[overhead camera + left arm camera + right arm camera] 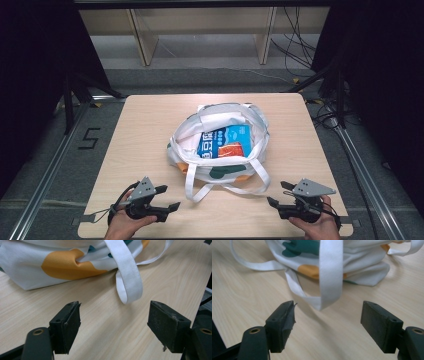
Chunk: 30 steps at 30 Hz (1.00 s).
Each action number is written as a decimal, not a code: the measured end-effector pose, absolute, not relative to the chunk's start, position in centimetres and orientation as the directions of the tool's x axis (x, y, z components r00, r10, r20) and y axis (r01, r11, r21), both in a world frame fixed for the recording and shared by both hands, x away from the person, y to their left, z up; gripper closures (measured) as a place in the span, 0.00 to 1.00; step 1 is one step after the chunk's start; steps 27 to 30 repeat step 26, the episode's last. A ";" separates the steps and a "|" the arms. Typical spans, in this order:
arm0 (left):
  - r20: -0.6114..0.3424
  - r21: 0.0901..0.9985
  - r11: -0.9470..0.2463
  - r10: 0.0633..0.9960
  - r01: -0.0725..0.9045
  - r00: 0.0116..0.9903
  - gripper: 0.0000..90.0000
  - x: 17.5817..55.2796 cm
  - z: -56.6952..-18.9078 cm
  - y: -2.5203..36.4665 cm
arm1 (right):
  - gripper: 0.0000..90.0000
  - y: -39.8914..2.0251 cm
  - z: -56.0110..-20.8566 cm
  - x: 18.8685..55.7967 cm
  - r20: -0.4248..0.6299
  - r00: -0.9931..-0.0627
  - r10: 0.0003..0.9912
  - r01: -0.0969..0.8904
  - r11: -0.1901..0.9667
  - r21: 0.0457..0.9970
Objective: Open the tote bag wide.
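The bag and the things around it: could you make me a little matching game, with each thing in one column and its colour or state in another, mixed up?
Things:
1. bag
2. packet
3. left gripper
4. strap

Colours or states:
A. blue and orange, lying inside the bag
B. plain white, looped onto the table
C. black jaws apart, nothing between them
D. white cloth with orange and green patches

Pairs: 1-D, 2-A, 3-C, 4-B
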<state>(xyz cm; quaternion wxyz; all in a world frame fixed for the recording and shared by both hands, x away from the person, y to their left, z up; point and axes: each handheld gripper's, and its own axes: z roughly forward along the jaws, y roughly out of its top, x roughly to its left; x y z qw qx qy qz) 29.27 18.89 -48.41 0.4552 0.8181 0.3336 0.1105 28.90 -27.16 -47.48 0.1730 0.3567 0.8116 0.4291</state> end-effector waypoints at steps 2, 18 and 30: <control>-0.121 0.819 -0.364 0.646 0.443 0.754 0.28 29.0 -48.6 18.8 | 0.32 -27.2 -47.8 28.6 0.024 -0.688 0.726 0.435 0.385 0.814; -0.121 0.807 -0.371 0.658 0.460 0.743 0.27 28.6 -49.4 18.4 | 0.32 -27.3 -48.8 28.0 0.015 -0.697 0.717 0.442 0.413 0.796; -0.131 0.808 -0.359 0.665 0.467 0.736 0.27 28.8 -49.7 18.6 | 0.32 -27.4 -48.9 28.1 0.008 -0.698 0.716 0.437 0.418 0.797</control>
